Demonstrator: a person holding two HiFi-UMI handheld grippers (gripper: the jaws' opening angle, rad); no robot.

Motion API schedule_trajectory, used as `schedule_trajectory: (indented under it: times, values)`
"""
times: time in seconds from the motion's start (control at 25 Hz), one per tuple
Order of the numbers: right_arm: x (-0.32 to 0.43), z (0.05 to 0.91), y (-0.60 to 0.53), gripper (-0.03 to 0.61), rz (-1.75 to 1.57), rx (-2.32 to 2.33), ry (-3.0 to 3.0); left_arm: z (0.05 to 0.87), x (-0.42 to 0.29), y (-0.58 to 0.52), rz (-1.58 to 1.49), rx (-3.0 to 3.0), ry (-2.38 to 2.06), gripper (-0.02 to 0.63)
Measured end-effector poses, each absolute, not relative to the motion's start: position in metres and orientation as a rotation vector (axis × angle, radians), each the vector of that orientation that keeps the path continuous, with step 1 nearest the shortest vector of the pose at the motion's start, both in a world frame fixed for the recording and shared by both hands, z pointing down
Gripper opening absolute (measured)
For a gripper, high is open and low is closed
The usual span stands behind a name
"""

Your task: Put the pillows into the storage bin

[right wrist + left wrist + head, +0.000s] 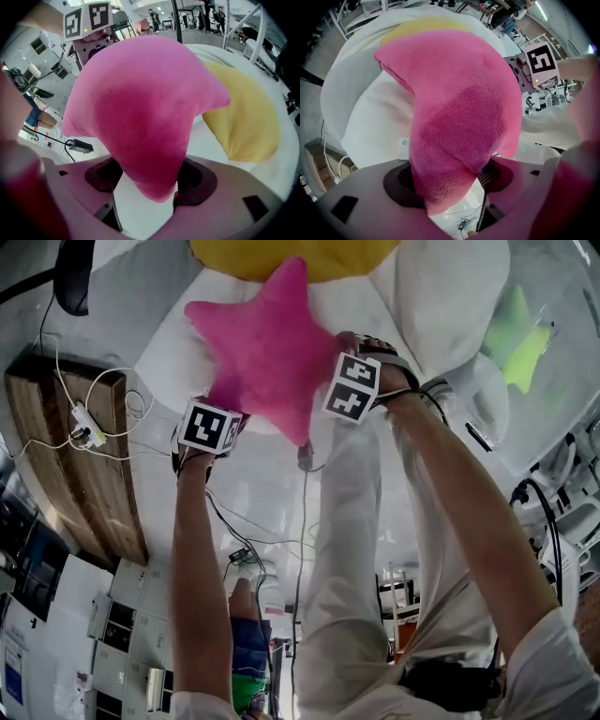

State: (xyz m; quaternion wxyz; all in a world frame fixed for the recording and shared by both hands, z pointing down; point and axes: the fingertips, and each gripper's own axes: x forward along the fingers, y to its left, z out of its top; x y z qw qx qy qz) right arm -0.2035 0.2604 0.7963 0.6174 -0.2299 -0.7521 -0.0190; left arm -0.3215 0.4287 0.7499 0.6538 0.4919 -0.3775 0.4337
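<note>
Pink star pillow (267,348) was held from two sides at once. The left gripper (450,183) had its jaws clamped on one lower point of the star. The plush was squeezed narrow between the pads and swelled out wide above them. The right gripper (150,180) gripped a second point in the same way, with the tip of that point poking down just past the jaws.

From the head view, the star sat between the two grippers, the left one at its lower left edge and the right one at its right edge. Its other points spread upward and to the left.

Behind the star lay a big white flower-shaped cushion (441,296) with a yellow centre (291,257), and the star's top point overlapped the yellow. Whether the star rested on this cushion or hung just above it could not be told.

Off to the right, well apart from the pink one, a lime green star pillow (517,343) showed through the wall of a clear plastic bin (562,418). At the far left stood a wooden table (56,474) with white cables (89,427) on it.
</note>
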Motion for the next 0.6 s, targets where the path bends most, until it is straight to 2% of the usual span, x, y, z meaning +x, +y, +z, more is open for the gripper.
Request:
schedule_trajectory:
  times: [0.6]
  values:
    - [-0.181,0.762,0.226,0.351,-0.042,-0.448,-1.759,0.722,-0.305,0.39,1.013,1.212,-0.88,0.334]
